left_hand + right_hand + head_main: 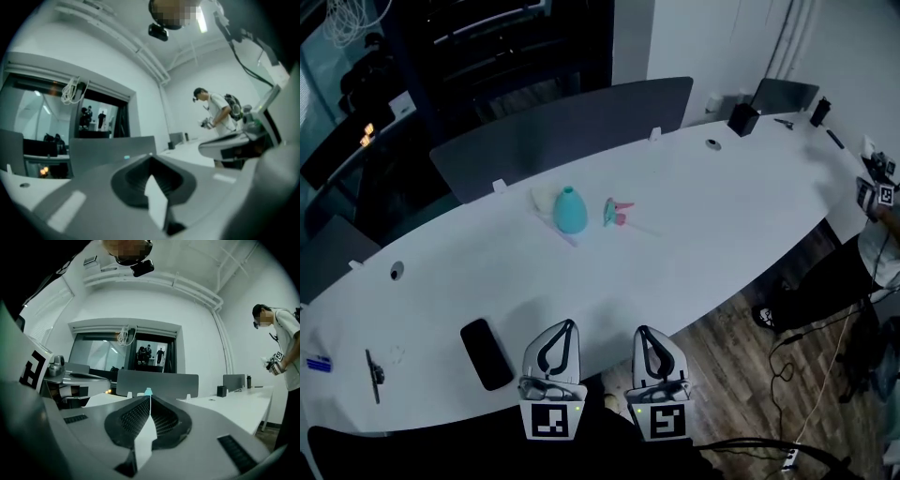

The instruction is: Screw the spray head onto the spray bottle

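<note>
A teal spray bottle (570,210) without its head stands near the middle of the long white table (722,216). Just to its right lies the spray head (617,213), teal and pink, on its side. Both grippers rest at the table's near edge, well short of the bottle. My left gripper (566,325) is shut with nothing in it, and so is my right gripper (643,332). In the right gripper view the bottle's top (148,391) peeks just above the closed jaw tips (150,397). The left gripper view shows closed jaw tips (151,157) and only a faint teal speck beyond.
A black phone (487,353) lies left of my left gripper, a pen (373,375) further left. A grey divider panel (562,131) runs along the table's far side. Small black items (742,119) sit at the far right end, where a person (281,357) stands holding grippers.
</note>
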